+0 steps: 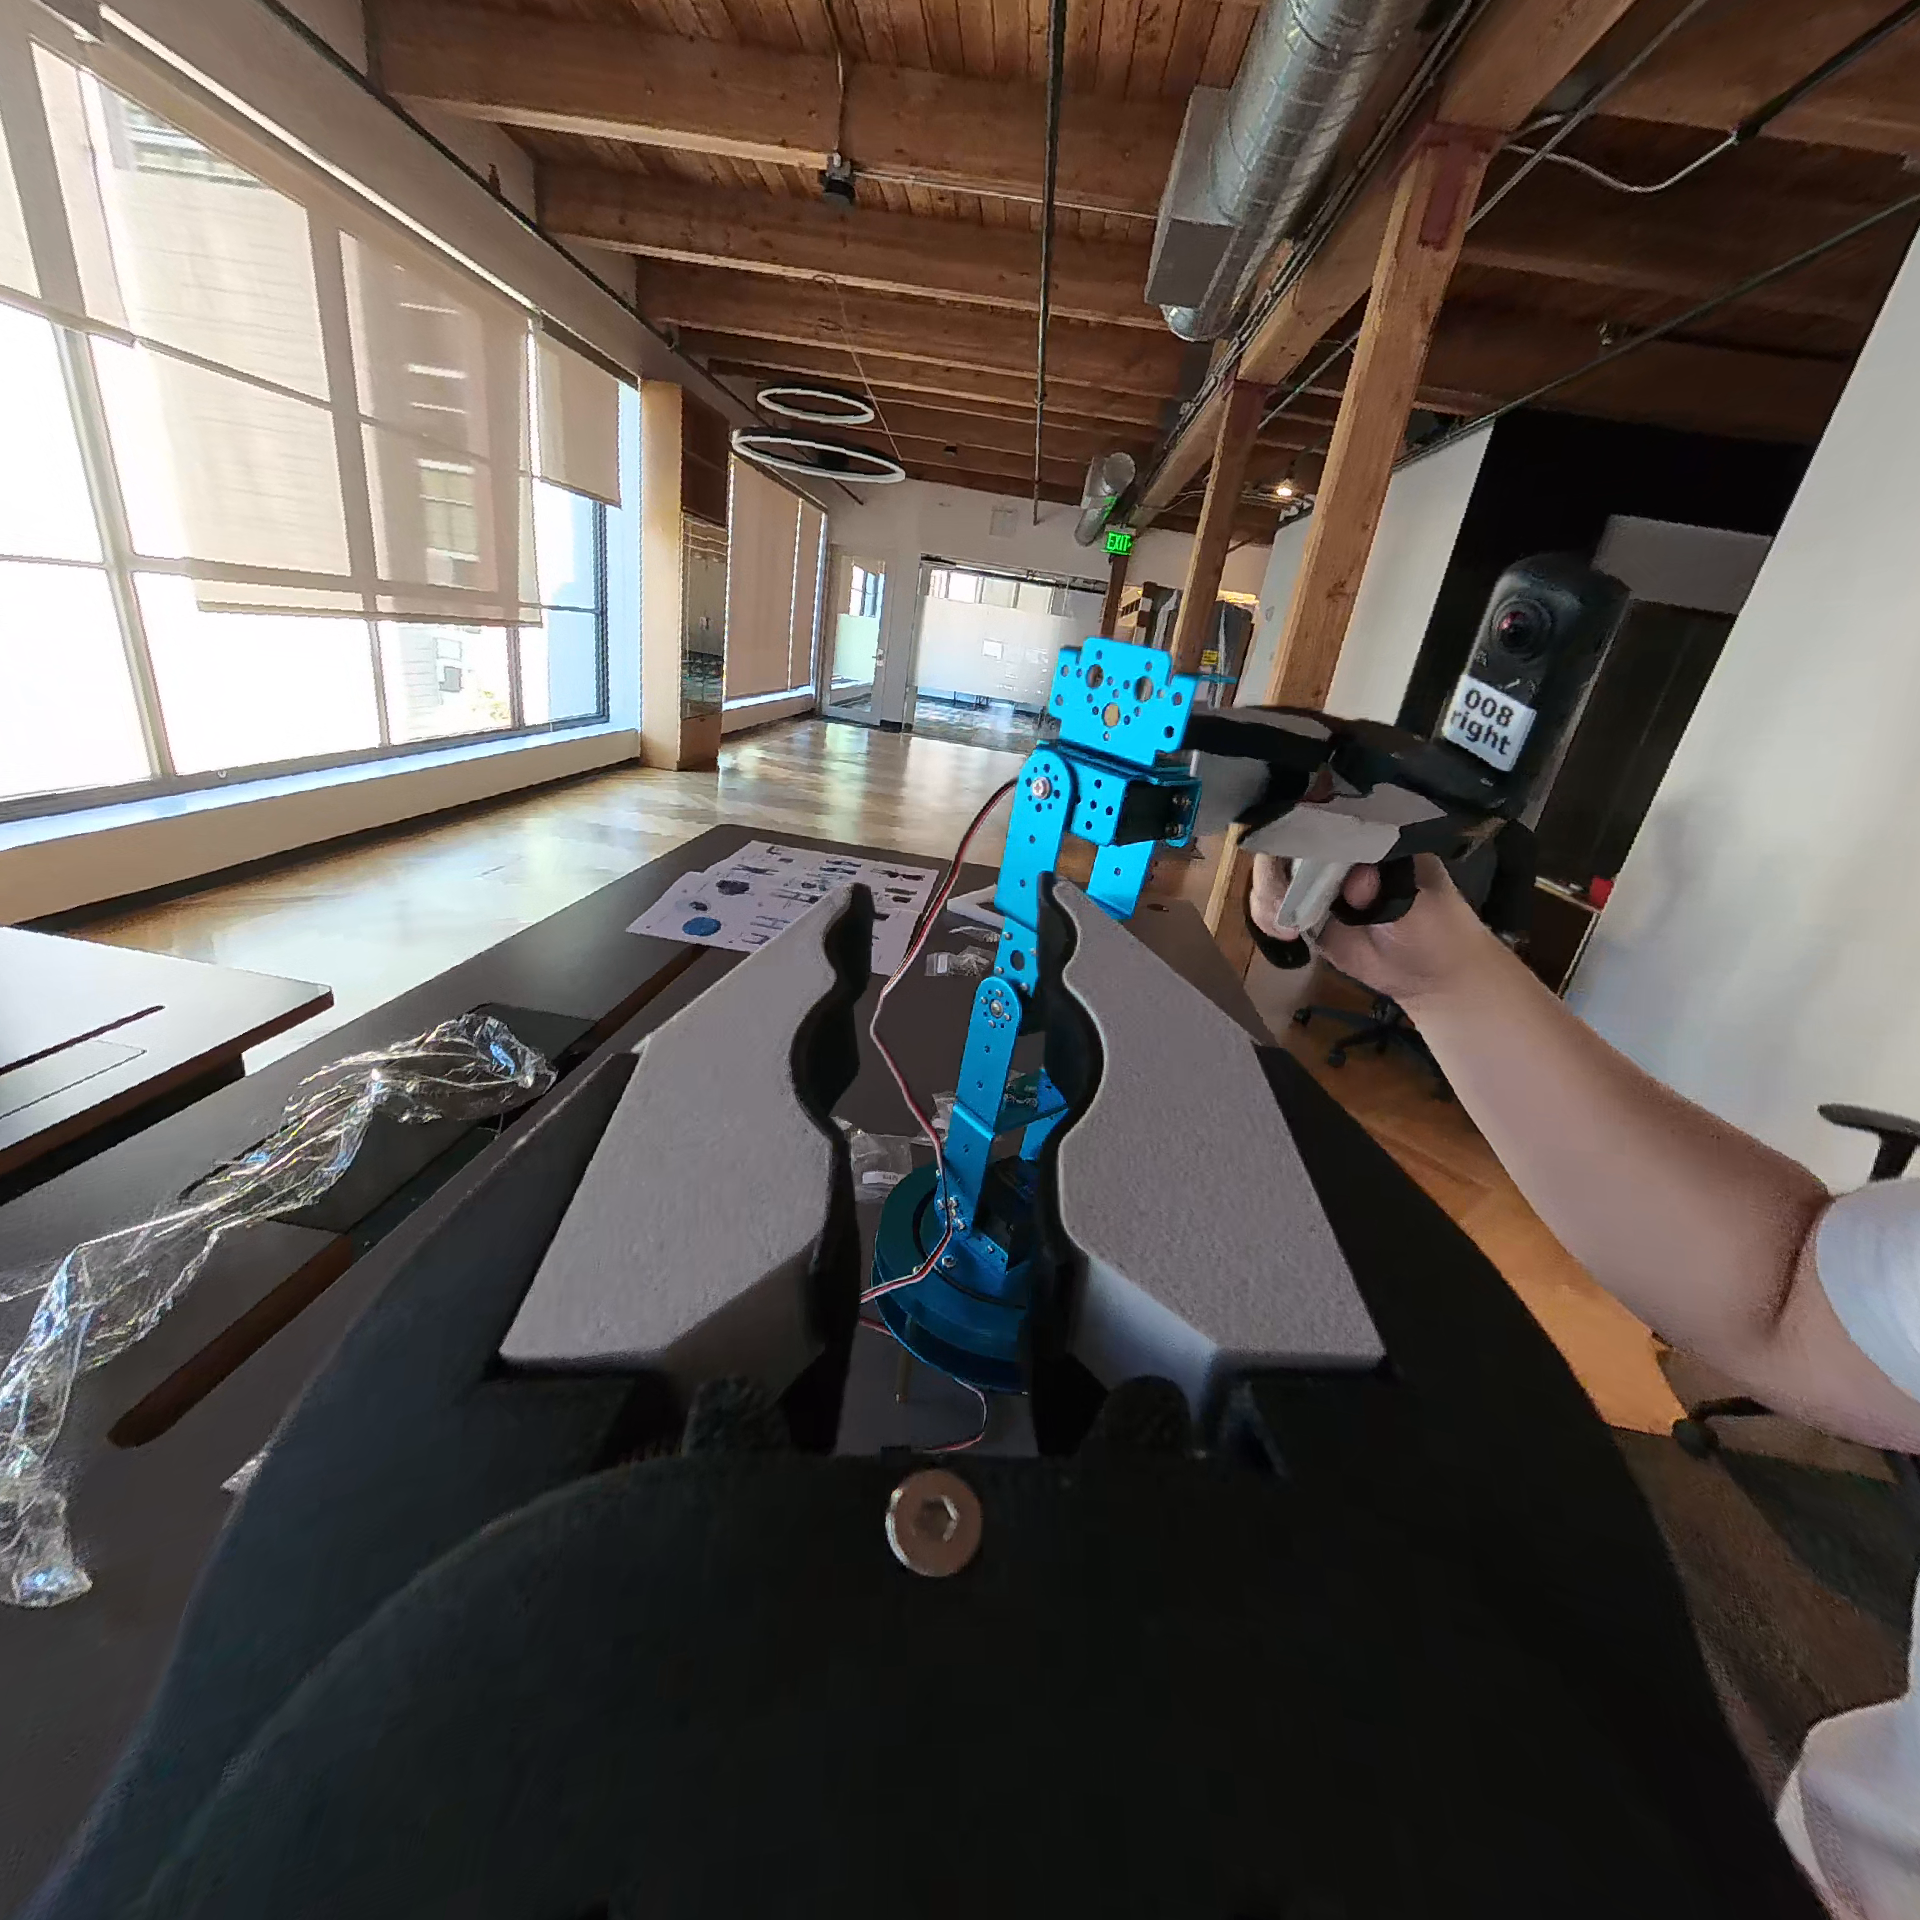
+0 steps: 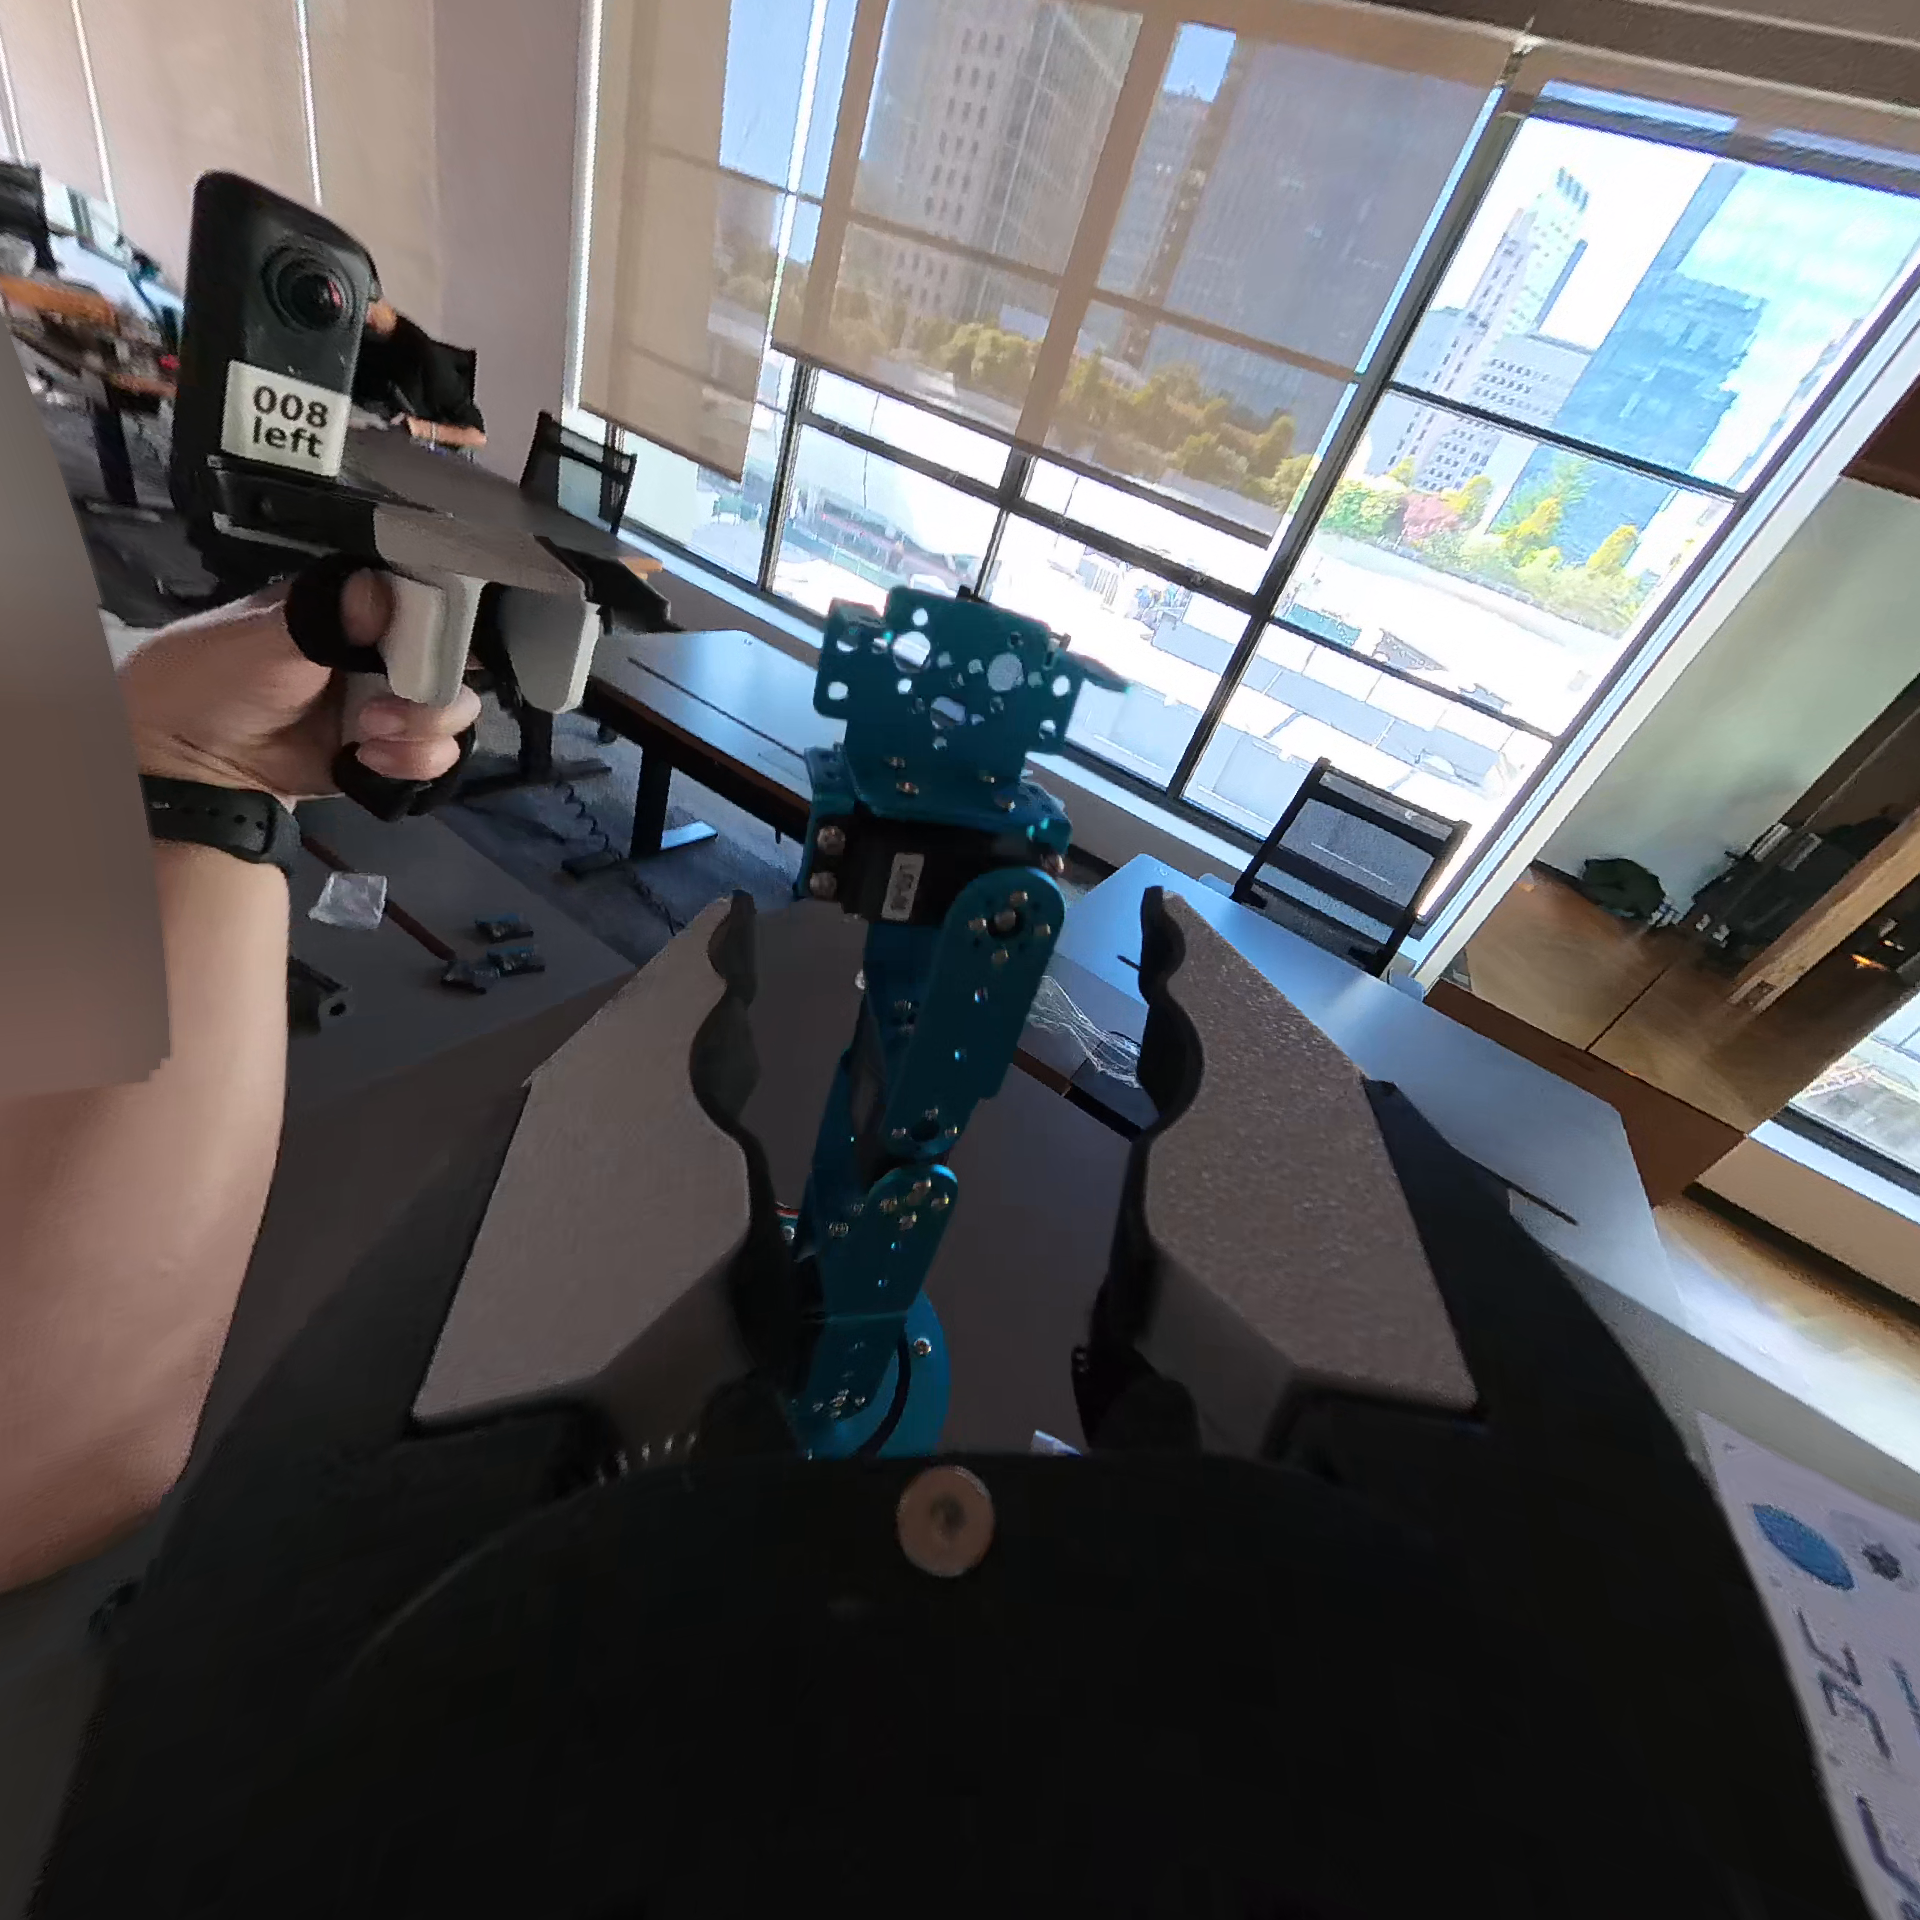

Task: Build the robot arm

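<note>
Both tools spread apart, empty: left tool [image 1: 954, 914] and right tool [image 2: 945, 920] each framing upright blue robot arm kit [image 1: 1013, 997] on dark bench [image 1: 582, 997], right one near its top.

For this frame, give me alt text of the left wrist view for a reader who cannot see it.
A blue metal robot arm kit stands on a dark table between the open left gripper fingers. The right gripper, held in a hand, reaches its top bracket; crumpled clear plastic lies left.
</note>
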